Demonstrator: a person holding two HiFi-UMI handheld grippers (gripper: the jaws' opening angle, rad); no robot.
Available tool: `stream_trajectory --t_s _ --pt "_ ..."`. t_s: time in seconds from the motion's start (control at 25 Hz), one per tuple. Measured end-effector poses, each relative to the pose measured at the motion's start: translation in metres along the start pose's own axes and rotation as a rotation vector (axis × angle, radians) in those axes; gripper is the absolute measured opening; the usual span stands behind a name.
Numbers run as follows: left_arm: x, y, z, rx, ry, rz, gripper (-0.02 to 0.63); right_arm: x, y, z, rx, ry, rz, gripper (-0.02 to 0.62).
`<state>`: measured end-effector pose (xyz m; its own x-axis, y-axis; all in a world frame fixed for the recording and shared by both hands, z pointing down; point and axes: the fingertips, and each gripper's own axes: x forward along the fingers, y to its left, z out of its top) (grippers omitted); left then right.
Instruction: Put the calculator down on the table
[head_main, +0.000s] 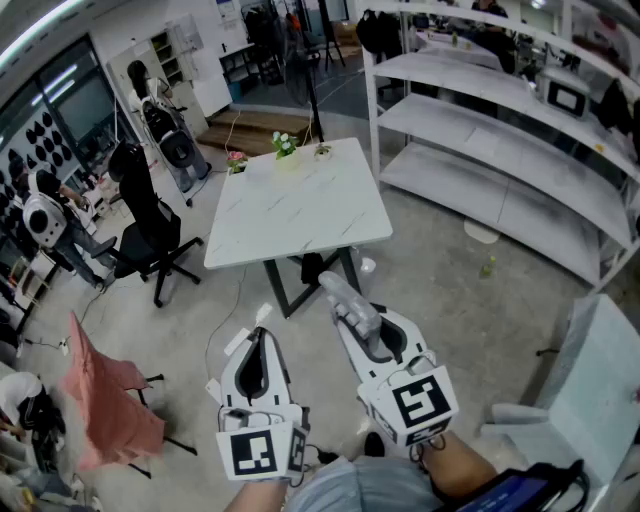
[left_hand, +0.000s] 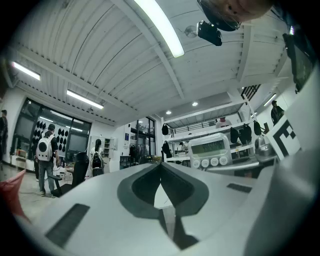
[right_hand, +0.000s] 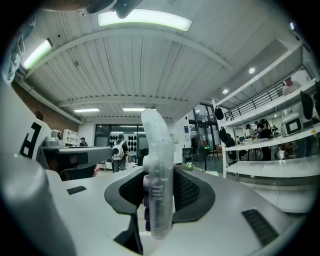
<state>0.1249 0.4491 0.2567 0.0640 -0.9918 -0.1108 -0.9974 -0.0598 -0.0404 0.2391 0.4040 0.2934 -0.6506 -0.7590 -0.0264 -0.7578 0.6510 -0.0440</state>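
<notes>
My right hand-held gripper (right_hand: 159, 194) grips the calculator (right_hand: 157, 170). Its pads press both faces, and the calculator stands on edge and sticks out past the tips, up in the air. My left hand-held gripper (left_hand: 161, 172), just beside it on the left, has its jaws together with nothing between them. The white counter (head_main: 300, 215) lies ahead of both grippers, well apart, with small potted plants (head_main: 285, 146) at its far edge.

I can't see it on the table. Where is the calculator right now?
In the head view the calculator is just right of centre, clamped edge-up in the right hand-held gripper, over the floor short of the white table.
</notes>
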Motion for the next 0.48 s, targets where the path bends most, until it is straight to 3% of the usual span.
stream_trajectory --t_s 0.48 --pt "0.01 0.008 -0.008 -0.001 0.017 0.033 0.008 0.012 -0.01 -0.003 0.039 0.008 0.018 0.144"
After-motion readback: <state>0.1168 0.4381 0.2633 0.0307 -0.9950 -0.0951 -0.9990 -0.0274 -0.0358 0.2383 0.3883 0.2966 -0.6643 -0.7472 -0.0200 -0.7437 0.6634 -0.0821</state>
